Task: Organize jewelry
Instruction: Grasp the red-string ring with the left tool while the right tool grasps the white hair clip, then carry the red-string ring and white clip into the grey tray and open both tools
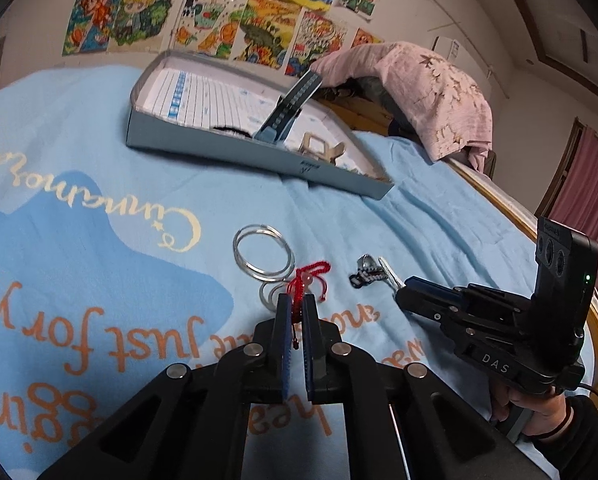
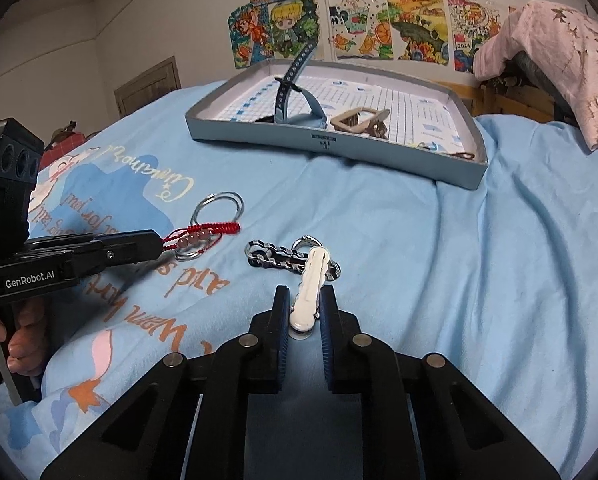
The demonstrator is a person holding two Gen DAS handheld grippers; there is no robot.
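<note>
My left gripper (image 1: pixel 295 303) is shut on a red braided bracelet (image 1: pixel 305 280) with pink beads, also in the right wrist view (image 2: pixel 203 234). Silver bangles (image 1: pixel 262 254) lie just beyond it on the blue blanket. My right gripper (image 2: pixel 305 300) is closed around a white hair clip (image 2: pixel 310 290); it shows in the left wrist view (image 1: pixel 403 286). A black-and-white chain bracelet with a ring (image 2: pixel 283 256) lies under the clip's far end. A shallow grey box tray (image 2: pixel 475 168) at the back holds a blue watch strap (image 2: pixel 295 80) and a beige clip (image 2: pixel 359 120).
A pink cloth (image 2: pixel 559 60) is draped over the wooden bed frame at the back right. Colourful drawings (image 2: pixel 359 20) cover the wall. The blanket (image 2: pixel 459 280) has printed lettering. The bed's wooden edge (image 1: pixel 511 208) runs along the right.
</note>
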